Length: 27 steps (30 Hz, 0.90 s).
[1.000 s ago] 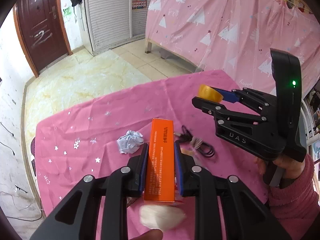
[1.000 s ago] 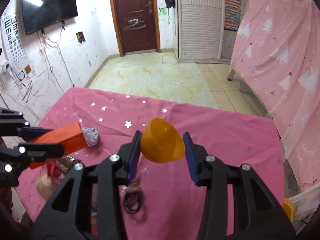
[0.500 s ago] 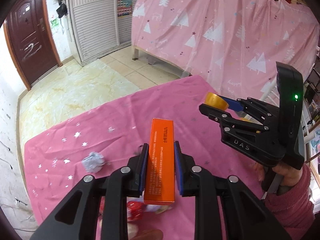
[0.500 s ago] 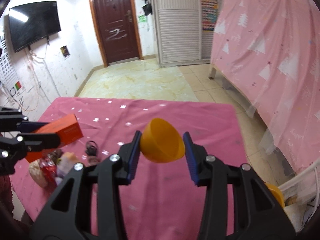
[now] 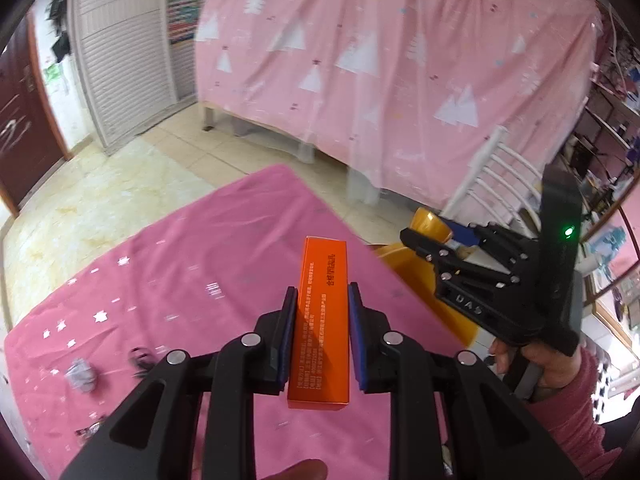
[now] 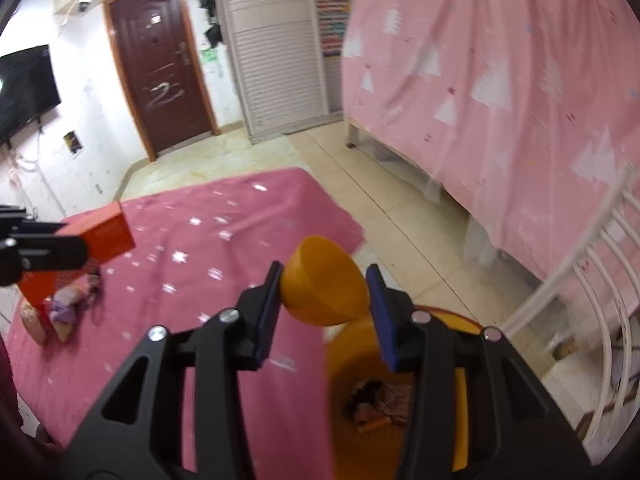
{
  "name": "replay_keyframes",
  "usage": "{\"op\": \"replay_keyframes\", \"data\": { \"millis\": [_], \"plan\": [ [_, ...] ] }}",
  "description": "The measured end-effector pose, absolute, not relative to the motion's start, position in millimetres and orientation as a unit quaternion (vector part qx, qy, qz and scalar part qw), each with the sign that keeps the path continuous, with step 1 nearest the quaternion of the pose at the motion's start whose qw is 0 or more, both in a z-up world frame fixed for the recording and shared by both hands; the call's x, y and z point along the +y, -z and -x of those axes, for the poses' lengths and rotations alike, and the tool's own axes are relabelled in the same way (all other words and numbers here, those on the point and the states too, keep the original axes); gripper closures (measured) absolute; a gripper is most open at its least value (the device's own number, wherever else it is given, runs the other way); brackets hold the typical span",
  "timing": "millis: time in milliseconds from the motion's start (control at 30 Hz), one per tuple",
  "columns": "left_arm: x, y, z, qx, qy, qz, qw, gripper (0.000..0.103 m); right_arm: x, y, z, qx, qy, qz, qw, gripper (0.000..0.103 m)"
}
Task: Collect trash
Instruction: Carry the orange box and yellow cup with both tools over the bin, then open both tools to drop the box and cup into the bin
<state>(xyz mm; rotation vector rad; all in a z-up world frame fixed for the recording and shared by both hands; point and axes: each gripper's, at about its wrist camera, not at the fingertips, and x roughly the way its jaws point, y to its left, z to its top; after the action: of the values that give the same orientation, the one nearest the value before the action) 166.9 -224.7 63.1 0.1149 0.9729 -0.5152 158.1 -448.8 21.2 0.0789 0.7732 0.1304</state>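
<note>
- The left gripper [image 5: 320, 334] is clamped on an orange box [image 5: 322, 320], its blue pads pressed to the box's long sides, the box pointing away over the pink table [image 5: 192, 264].
- The right gripper [image 6: 325, 300] holds a yellow cup [image 6: 324, 286] between its jaws, right of the table's edge and just above a yellow bin [image 6: 460, 380].
- The bin stands on the floor by the table's near right corner; some scraps lie at its bottom.
- A crumpled paper [image 5: 82, 374] and a dark cable [image 5: 140, 356] lie on the table's near left part, well apart from both grippers.
- Step in hand, as I judge it: carrying the two held pieces to the bin.
- The next move calls for bringing the cup squarely over the bin's mouth and opening the jaws, then bringing the box right to the same spot, tipped down to clear the rim.
</note>
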Motion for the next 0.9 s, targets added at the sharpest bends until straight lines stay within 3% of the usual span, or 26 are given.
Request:
{"op": "replay_keyframes", "data": {
  "millis": [367, 900],
  "plan": [
    [-323.2, -41.9, -169.7, 0.485, 0.289, -0.083, 0.821, 0.085, -519.6, 21.9, -143.8, 0.403, -0.019, -0.082, 0.911, 0.063],
    [-400.0, 9.2, -177.8, 0.529, 0.287, -0.097, 0.792, 0.085, -555.1, 80.8, -127.0, 0.464, -0.018, -0.108, 0.879, 0.063]
  ]
}}
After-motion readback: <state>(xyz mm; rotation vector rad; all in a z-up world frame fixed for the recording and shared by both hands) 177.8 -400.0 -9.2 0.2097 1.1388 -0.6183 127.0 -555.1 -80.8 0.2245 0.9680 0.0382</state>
